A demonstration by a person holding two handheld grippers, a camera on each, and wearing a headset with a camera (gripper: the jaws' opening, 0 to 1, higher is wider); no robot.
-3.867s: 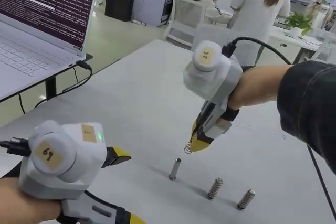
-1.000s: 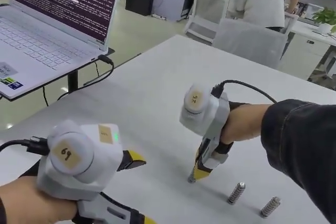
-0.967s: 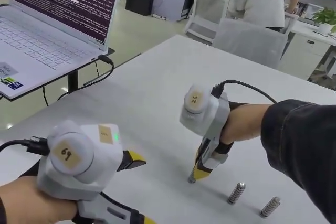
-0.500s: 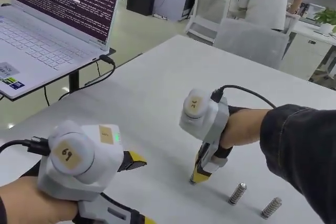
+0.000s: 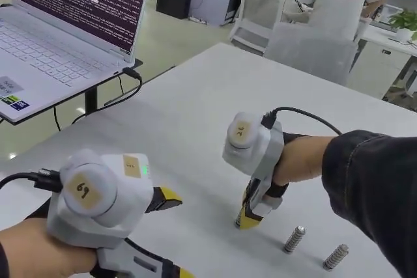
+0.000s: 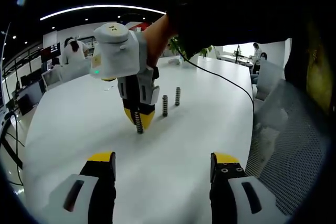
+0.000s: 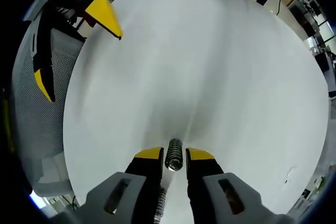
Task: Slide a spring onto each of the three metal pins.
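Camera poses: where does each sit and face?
Head view: on the headset, facing down at the workbench; left gripper, right gripper and a dark sleeve show.
Left gripper view: on the left gripper, facing along its open jaws at the right gripper.
Right gripper view: on the right gripper, facing down its jaws, shut on a spring.
Shared: head and left gripper views both show two sprung pins.

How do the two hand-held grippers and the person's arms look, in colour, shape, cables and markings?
Both the left gripper and the right gripper have bulky, rounded pale grey bodies, dark jaws with yellow tips, and a round beige sticker with handwritten digits. The left one also shows a small green light. Black cables leave both. The right arm wears a dark sleeve.
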